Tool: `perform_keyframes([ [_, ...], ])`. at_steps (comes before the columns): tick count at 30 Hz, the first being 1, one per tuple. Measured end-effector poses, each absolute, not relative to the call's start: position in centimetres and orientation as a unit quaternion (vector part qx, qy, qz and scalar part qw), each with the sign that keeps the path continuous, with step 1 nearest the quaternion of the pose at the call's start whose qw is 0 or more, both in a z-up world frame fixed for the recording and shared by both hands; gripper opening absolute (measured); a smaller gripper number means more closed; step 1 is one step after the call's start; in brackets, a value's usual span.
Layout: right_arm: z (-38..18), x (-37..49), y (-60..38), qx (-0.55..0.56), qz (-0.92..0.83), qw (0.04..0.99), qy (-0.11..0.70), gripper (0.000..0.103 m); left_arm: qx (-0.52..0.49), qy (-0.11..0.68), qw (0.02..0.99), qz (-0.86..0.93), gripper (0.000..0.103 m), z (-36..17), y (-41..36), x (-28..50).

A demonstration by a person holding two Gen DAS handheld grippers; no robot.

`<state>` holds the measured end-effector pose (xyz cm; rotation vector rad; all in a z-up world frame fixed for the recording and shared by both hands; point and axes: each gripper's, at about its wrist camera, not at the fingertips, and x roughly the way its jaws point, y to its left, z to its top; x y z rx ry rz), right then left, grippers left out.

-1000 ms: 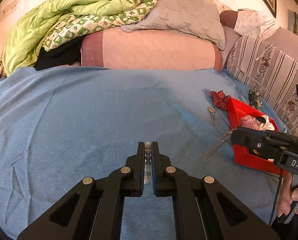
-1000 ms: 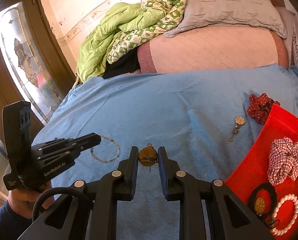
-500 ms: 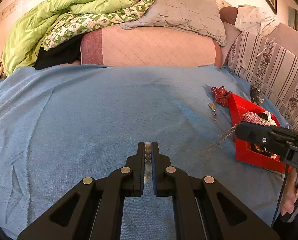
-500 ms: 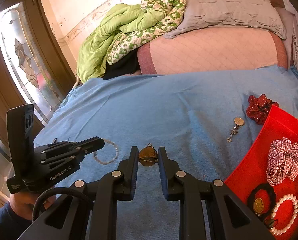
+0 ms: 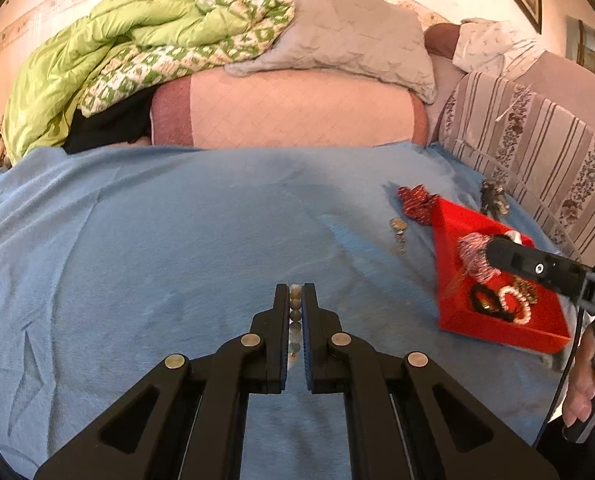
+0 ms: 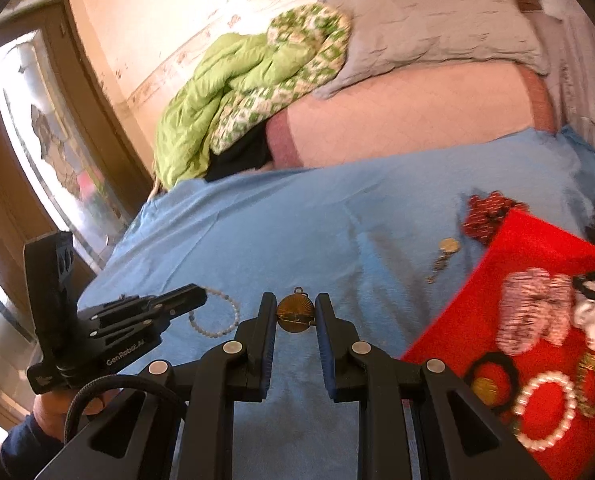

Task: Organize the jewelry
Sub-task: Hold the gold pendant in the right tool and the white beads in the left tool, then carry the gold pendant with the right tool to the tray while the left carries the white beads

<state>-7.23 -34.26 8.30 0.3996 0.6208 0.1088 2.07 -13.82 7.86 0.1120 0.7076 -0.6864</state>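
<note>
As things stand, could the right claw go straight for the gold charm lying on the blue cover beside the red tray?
Probably not: the right claw is shut on a round gold pendant. The path to the gold charm looks clear across the blue cover.

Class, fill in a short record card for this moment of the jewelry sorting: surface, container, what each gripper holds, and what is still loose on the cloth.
surface: blue blanket
container: red tray, holding a pearl bracelet and a checked scrunchie
left gripper: shut on a beaded bracelet
right gripper: shut on a round gold pendant
still loose: gold charm and red scrunchie beside the tray
</note>
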Motion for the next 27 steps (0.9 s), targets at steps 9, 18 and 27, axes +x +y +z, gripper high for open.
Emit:
perform_keyframes([
  [9,10.6,-14.3,-41.6,0.237,-0.020,0.939,0.250,0.021,0.051,0.322,0.865,-0.381,0.005,10.4,-18.6,-1.9],
  [18,8.6,-20.1,-48.0,0.303,-0.092,0.912,0.260,0.021,0.061,0.325,0.820,-0.468,0.005,11.1,-28.1,-7.1],
  [27,5.9,-22.7,-50.7,0.344,-0.120,0.881,0.302,0.021,0.087,0.356,0.771,-0.520,0.005,8.4,-35.5,-11.6],
])
